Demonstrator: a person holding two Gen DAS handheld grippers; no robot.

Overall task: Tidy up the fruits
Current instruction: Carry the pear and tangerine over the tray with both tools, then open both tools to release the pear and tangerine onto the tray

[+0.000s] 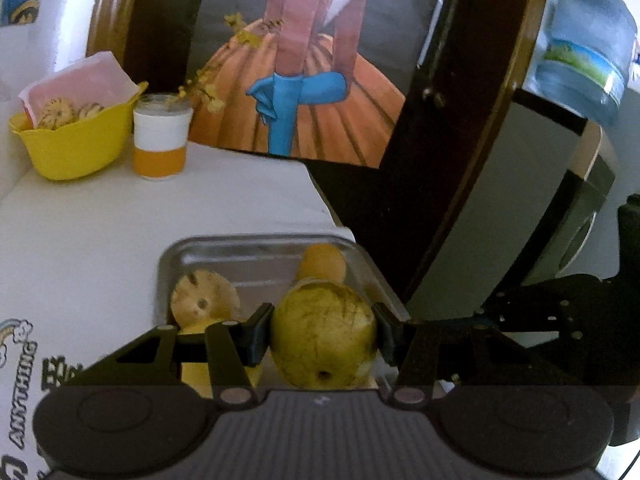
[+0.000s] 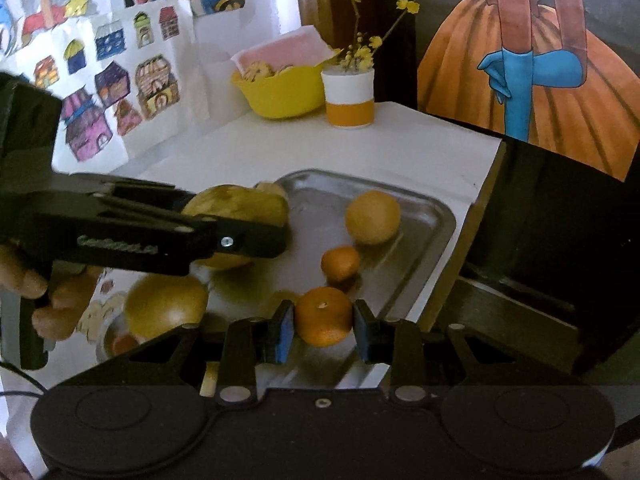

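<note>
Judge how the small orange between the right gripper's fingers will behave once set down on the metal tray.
The small orange looks round, so it may roll on the smooth metal tray. Its firm-looking peel should probably stand the fingers' squeeze. Being small, it is likely light.

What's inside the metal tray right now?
The metal tray holds a yellow fruit and a small orange. The left gripper and its pear cover the tray's left part.

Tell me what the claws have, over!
Left claw shut on yellow-green fruit above metal tray. Right claw shut on small orange. Nothing blocking, over.
</note>
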